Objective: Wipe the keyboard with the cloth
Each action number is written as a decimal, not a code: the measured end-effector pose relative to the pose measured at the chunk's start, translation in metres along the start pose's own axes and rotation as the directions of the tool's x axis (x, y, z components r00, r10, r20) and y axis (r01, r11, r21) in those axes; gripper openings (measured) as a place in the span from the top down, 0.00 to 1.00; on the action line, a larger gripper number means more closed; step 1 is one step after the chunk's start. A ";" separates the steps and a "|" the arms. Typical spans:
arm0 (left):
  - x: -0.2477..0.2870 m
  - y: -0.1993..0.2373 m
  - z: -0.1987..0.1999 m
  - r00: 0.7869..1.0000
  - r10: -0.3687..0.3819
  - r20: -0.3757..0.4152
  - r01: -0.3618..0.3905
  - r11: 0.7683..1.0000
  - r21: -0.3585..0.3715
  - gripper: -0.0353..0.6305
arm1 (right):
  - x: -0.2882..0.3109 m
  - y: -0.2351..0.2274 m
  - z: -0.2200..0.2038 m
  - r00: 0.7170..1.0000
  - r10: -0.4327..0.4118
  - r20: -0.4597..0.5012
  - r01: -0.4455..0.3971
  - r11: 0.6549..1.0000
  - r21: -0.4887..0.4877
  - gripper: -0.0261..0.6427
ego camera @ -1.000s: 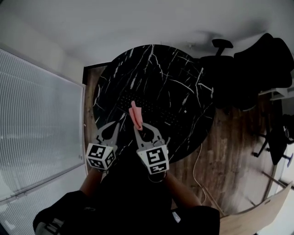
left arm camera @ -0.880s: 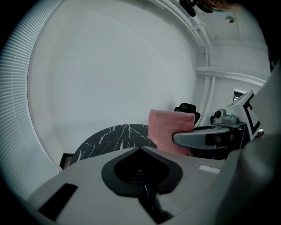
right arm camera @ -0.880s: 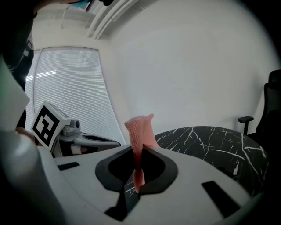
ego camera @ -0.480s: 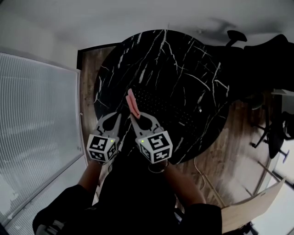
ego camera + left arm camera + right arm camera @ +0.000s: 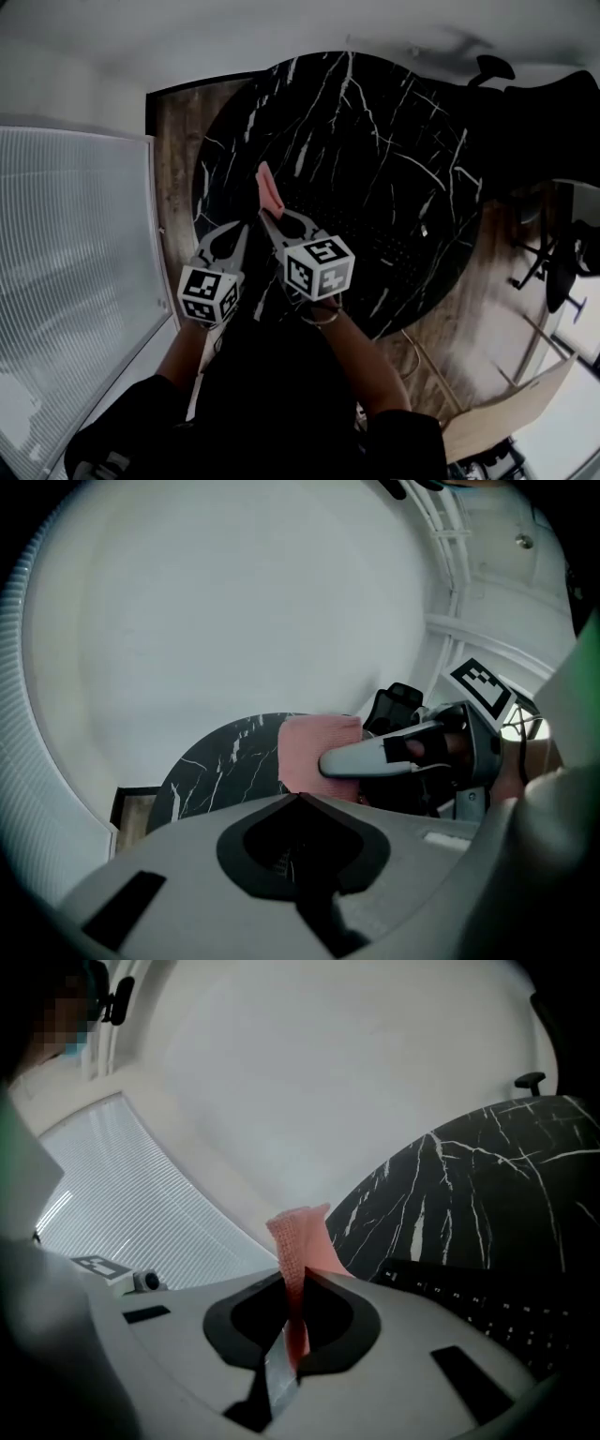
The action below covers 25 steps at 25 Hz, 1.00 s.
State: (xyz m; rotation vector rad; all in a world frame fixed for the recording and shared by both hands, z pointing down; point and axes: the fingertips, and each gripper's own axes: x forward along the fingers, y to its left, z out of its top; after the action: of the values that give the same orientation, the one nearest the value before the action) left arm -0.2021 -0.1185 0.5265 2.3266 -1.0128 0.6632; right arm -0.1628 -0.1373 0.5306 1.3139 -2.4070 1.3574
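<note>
A black keyboard (image 5: 384,248) lies on the round black marble table (image 5: 375,112); its keys also show in the right gripper view (image 5: 487,1312). My right gripper (image 5: 264,214) is shut on a pink cloth (image 5: 270,190), which sticks up past the fingertips above the table's near-left part. In the right gripper view the cloth (image 5: 298,1241) is pinched upright in my right gripper (image 5: 298,1283). My left gripper (image 5: 236,240) hangs close to the left of it, shut on nothing. From the left gripper (image 5: 300,799) I see the cloth (image 5: 314,747) and a right finger (image 5: 375,757).
A black office chair (image 5: 534,122) stands at the table's far right. A ribbed translucent panel (image 5: 66,244) fills the left side. A wood floor (image 5: 469,309) with a thin cable (image 5: 412,361) and a pale wooden board (image 5: 506,412) lies to the right.
The head view has swung, so the table sits higher and larger. The right gripper and cloth have shifted slightly up and left in view. The left gripper stays beside it.
</note>
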 end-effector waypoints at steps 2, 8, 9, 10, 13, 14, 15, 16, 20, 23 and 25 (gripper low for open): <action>0.006 0.006 -0.001 1.000 -0.018 -0.018 0.018 1.000 0.002 0.95 | 0.012 -0.006 0.003 1.000 -0.024 0.000 0.024 0.999 0.027 0.95; 0.031 0.021 -0.003 0.996 -0.057 -0.065 0.059 0.998 0.027 0.95 | 0.038 -0.053 -0.002 0.985 -0.170 -0.041 0.172 0.984 0.048 0.95; 0.034 0.023 -0.003 0.995 -0.062 -0.072 0.065 0.997 0.033 0.95 | 0.039 -0.061 -0.005 0.977 -0.204 -0.056 0.207 0.977 0.052 0.95; 0.038 0.025 -0.002 0.995 -0.067 -0.078 0.070 0.997 0.037 0.95 | 0.039 -0.068 -0.006 0.969 -0.239 -0.066 0.242 0.969 0.053 0.95; 0.046 0.025 -0.002 0.992 -0.080 -0.093 0.084 0.996 0.041 0.95 | 0.035 -0.086 -0.005 0.939 -0.336 -0.071 0.337 0.941 0.011 0.95; 0.048 0.024 -0.002 0.991 -0.084 -0.100 0.089 0.995 0.042 0.95 | 0.034 -0.090 -0.005 0.931 -0.359 -0.070 0.359 0.933 -0.012 0.95; 0.050 0.023 -0.003 0.990 -0.089 -0.106 0.094 0.995 0.044 0.95 | 0.033 -0.093 -0.005 0.923 -0.378 -0.071 0.376 0.926 -0.036 0.95; 0.052 0.022 -0.004 0.989 -0.093 -0.112 0.099 0.994 0.047 0.95 | 0.032 -0.096 -0.005 0.915 -0.396 -0.075 0.392 0.918 -0.064 0.95; 0.057 0.019 -0.006 0.986 -0.103 -0.132 0.112 0.992 0.059 0.95 | 0.026 -0.104 -0.007 0.883 -0.459 -0.096 0.439 0.881 -0.175 0.95; 0.061 0.018 -0.006 0.985 -0.103 -0.140 0.112 0.992 0.064 0.95 | 0.024 -0.106 -0.007 0.880 -0.465 -0.096 0.442 0.876 -0.192 0.95; 0.064 0.017 -0.006 0.985 -0.100 -0.140 0.110 0.992 0.063 0.95 | 0.023 -0.107 -0.007 0.880 -0.466 -0.091 0.443 0.874 -0.199 0.95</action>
State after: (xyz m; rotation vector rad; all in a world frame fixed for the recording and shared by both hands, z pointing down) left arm -0.1782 -0.1581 0.5745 2.3403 -0.8118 0.8157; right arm -0.1030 -0.1724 0.6154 1.5519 -1.9036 1.0427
